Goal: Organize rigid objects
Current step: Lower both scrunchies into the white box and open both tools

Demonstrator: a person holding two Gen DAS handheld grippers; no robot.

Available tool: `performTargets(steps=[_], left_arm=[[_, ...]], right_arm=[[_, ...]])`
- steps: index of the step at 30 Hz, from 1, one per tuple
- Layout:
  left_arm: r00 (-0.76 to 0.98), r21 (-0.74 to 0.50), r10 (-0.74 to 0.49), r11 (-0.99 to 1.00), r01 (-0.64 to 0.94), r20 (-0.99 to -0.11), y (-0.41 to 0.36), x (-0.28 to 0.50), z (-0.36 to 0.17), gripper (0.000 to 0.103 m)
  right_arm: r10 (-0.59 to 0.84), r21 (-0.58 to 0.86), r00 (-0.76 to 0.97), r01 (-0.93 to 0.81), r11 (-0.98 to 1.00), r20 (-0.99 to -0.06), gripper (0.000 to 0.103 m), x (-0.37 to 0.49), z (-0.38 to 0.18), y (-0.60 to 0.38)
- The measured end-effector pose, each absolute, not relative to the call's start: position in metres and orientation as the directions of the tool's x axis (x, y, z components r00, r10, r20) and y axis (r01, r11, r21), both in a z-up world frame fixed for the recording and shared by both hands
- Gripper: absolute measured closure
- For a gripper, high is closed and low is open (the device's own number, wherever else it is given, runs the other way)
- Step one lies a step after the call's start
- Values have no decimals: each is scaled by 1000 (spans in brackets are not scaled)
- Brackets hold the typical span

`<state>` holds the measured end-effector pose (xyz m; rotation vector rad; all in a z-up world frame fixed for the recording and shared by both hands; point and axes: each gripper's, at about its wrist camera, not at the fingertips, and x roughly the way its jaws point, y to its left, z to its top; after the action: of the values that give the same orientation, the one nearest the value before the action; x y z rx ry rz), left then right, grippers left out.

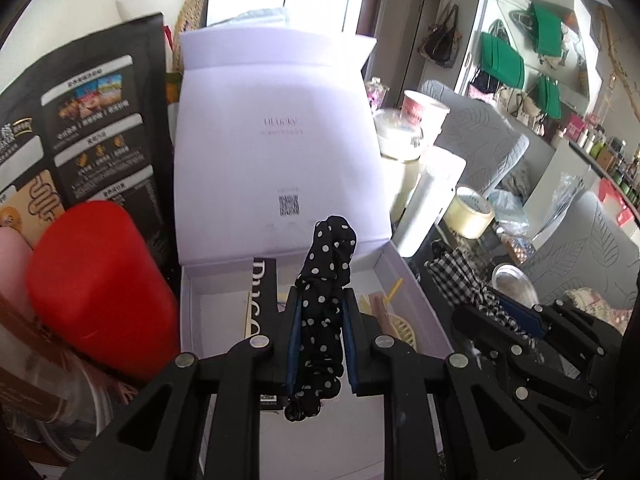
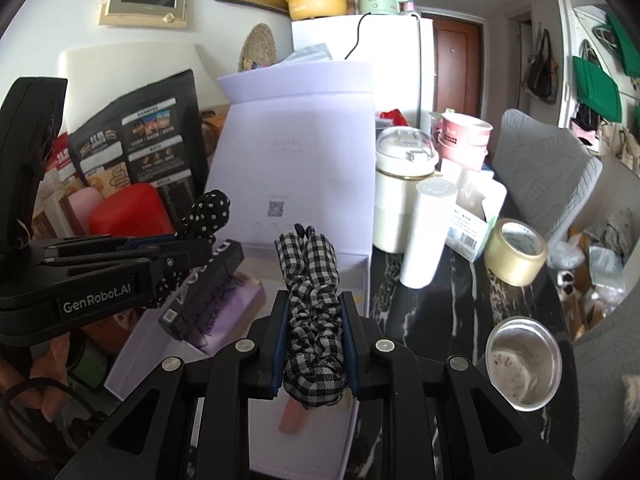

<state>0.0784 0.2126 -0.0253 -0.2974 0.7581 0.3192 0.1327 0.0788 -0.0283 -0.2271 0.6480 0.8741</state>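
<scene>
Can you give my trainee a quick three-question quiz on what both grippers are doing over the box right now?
1. True or false: the left gripper is empty.
2. The right gripper holds which item? A) roll of tape B) checked scrunchie C) metal cup
3. Fill in: the open lilac box has its lid standing ____.

Key:
1. False; it is shut on the polka-dot scrunchie.
2. B, the checked scrunchie; the roll of tape and metal cup sit on the dark table.
3. Upright.
</scene>
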Motion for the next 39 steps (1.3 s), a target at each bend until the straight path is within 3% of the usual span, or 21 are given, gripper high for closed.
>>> performTargets(steps=[39], left_arm=[[500, -35, 212, 897, -440, -840, 211, 110, -79, 85]], right_arm=[[580, 84, 414, -760, 644, -701, 79, 151, -68, 91]])
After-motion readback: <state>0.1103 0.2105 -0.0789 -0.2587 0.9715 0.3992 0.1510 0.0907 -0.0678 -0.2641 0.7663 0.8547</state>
